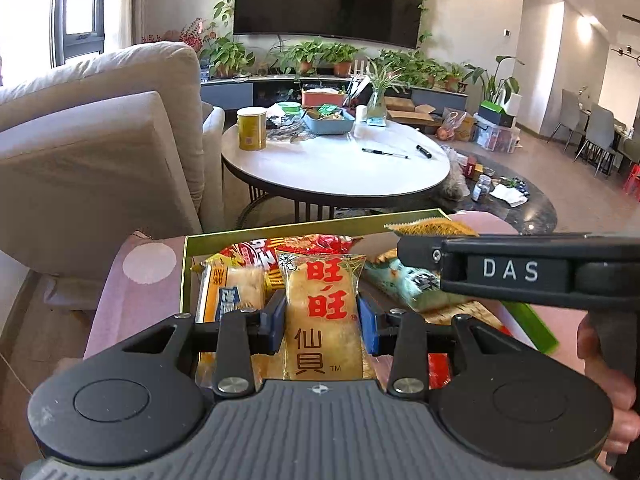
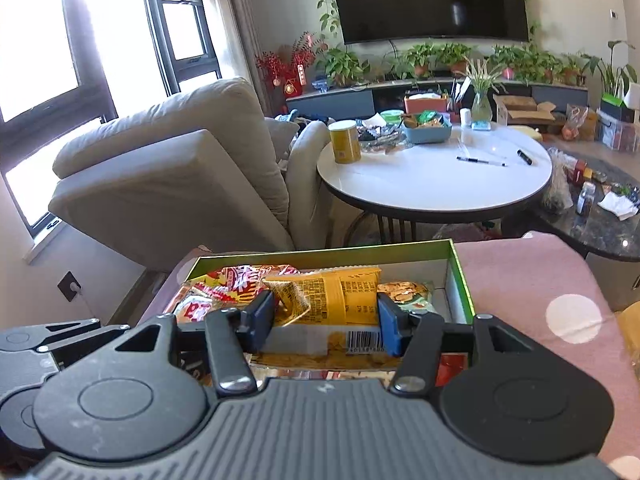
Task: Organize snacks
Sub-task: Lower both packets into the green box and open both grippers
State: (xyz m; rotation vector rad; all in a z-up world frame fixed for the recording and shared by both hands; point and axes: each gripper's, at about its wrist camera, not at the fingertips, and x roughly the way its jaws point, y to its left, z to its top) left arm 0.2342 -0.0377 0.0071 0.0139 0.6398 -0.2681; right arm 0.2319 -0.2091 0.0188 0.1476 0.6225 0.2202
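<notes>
Left gripper (image 1: 322, 318) clamps Want Want senbei packet (image 1: 322, 316); right gripper (image 2: 326, 322) grips yellow snack packet (image 2: 344, 300), both above green box (image 2: 456, 268).

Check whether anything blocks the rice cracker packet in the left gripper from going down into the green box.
Nothing bars the way. The rice cracker packet, clamped in the left gripper, sits right over the green box, whose top is open. Other snack packets already lie inside, so it would land on them.
</notes>
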